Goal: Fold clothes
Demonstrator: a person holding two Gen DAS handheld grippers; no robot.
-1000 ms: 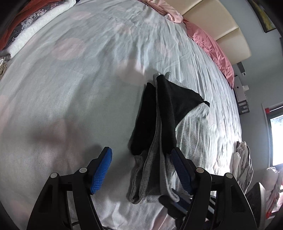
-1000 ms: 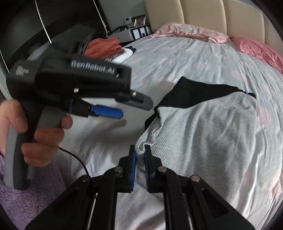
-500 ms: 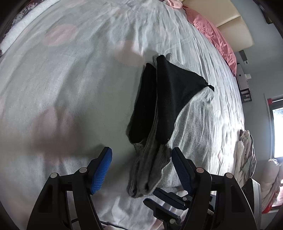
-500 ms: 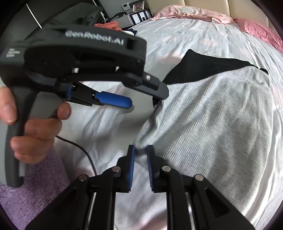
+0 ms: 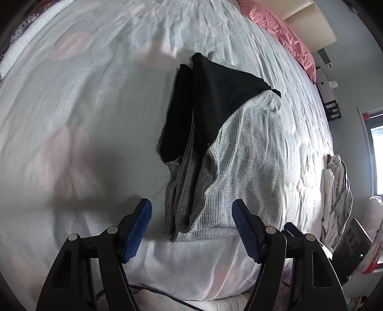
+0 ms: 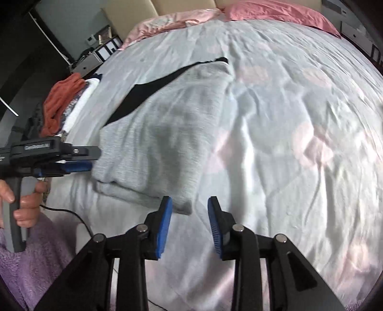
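Bed [image 5: 83, 100], pale sheet with faint pink blotches, filling both wrist views; sheet wrinkled.

Pink pillows [image 6: 275, 10] along headboard, 12 o'clock in right wrist view; same at 1 o'clock in left wrist view.

Folded grey-and-black garment [image 5: 249, 167] flat on bed, centre of left wrist view. Ribbed grey part nearest camera, black part toward 12 o'clock. Stacked fold edges visible on its 9 o'clock side. Same garment [image 6: 167, 134] in right wrist view, from centre toward 10 o'clock.

Stack of orange and white laundry [image 6: 62, 102] at 9–10 o'clock in right wrist view, on bed edge, well apart from garment.

Left hand-held gripper [image 5: 191, 229]: blue pads spread wide, nothing between them. Near hem of garment just beyond pad tips, at 12 o'clock from gripper; contact not confirmable. Same gripper seen side-on at 9 o'clock in right wrist view, tip just beside garment's left edge.

Right hand-held gripper [image 6: 189, 220]: pads parted moderately, holding nothing. Near right corner of garment just beyond and between pad tips, closer to left pad.
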